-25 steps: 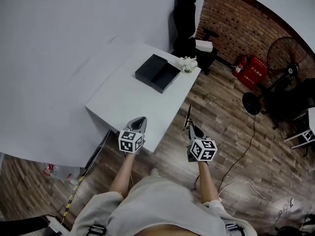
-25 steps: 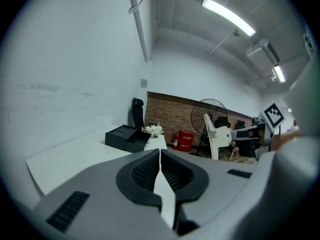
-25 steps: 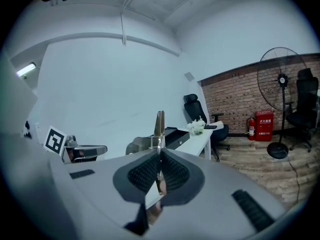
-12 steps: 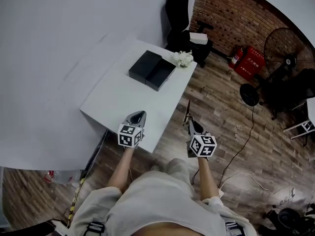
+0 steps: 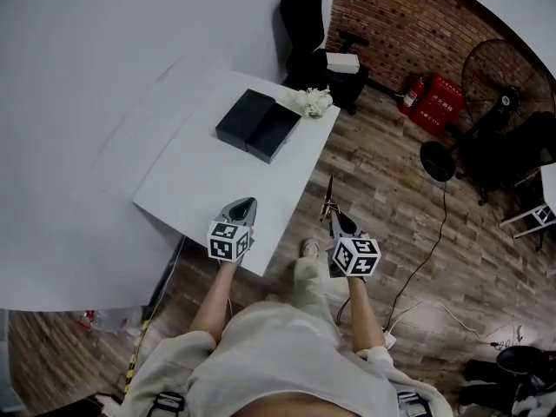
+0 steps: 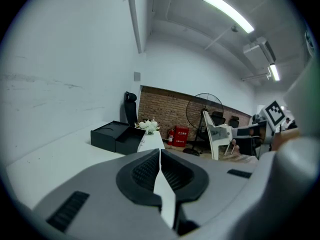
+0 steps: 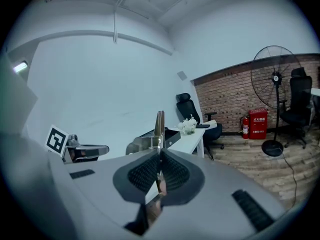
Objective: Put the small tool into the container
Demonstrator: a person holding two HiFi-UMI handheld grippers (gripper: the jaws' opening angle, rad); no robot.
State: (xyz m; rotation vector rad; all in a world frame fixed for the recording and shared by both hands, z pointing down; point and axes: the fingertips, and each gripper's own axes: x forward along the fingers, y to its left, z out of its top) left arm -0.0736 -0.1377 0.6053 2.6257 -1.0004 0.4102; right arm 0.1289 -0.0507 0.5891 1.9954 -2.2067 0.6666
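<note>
Head view, change: person stepped closer; both grippers now by worktop (image 5: 217, 176) near edge
right gripper (image 5: 334, 219): fingers pinching small tool (image 5: 329, 196), upright, right of worktop
left gripper (image 5: 242, 207): fingers pressed together, empty
container (image 5: 259, 124): open, far end, well apart from tool
task: carrying, drop not yet done

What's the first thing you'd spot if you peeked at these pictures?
The left gripper and right gripper, each with a checkered cube, reach out mid-picture; the right pinches a thin metal tool. Ahead, a black box sits at the far end of the white table.
</note>
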